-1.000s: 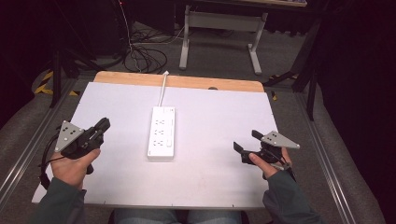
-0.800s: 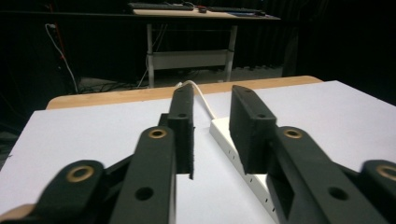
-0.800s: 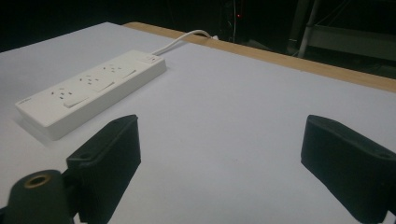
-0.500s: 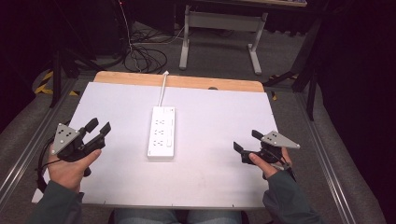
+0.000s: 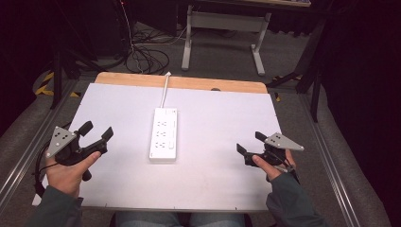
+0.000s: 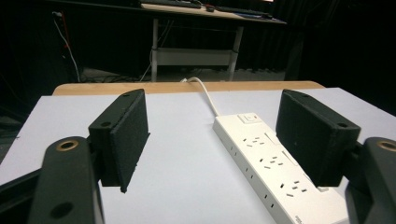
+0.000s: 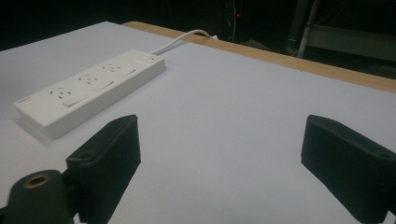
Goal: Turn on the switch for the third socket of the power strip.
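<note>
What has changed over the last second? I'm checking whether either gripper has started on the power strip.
The left gripper had its jaws shut a second ago; they have just been opening and now stand apart with nothing between them. Nothing was gripped or let go. The right gripper rests open at the same spot, and the power strip lies untouched mid-table, as before.

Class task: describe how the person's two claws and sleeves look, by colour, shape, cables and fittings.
The left claw and right claw are black, each with two blocky, flat-faced jaws. Each carries a grey three-cornered plate dotted with small holes. A black cable loops from the left one. Brass-ringed holes mark the jaw arms. The sleeves are dark grey-green.
</note>
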{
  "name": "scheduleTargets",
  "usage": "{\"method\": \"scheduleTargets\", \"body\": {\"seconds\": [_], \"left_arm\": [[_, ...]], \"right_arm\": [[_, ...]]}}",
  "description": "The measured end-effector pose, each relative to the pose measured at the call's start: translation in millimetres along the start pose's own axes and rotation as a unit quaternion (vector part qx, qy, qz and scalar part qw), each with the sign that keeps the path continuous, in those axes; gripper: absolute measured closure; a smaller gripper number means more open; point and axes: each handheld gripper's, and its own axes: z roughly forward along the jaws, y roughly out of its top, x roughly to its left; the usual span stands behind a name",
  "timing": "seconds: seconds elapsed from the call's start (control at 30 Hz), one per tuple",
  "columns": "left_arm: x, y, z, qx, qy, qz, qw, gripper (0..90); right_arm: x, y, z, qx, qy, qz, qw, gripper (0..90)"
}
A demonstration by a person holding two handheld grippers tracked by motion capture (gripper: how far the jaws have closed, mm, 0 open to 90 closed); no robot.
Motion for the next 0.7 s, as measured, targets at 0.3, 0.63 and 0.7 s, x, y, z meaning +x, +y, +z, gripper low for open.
{"method": "scheduleTargets", "body": {"seconds": [0.3, 0.63, 0.7], "left_arm": [[1.4, -0.3, -2.0, -0.001, 0.011, -0.004, 0.9999, 11.0], [1.5, 1.4, -2.0, -0.004, 0.013, -0.031, 0.9994, 1.0], [1.0, 1.6, -1.7, -0.004, 0.013, -0.031, 0.9994, 1.0]], "right_arm": [[0.1, -0.1, 0.1, 0.001, -0.001, 0.001, 1.0000, 12.2], [0.0, -0.2, -0.5, 0.001, -0.001, 0.000, 1.0000, 12.1], [-0.2, -0.2, -0.8, 0.001, -0.001, 0.001, 1.0000, 12.1]]}}
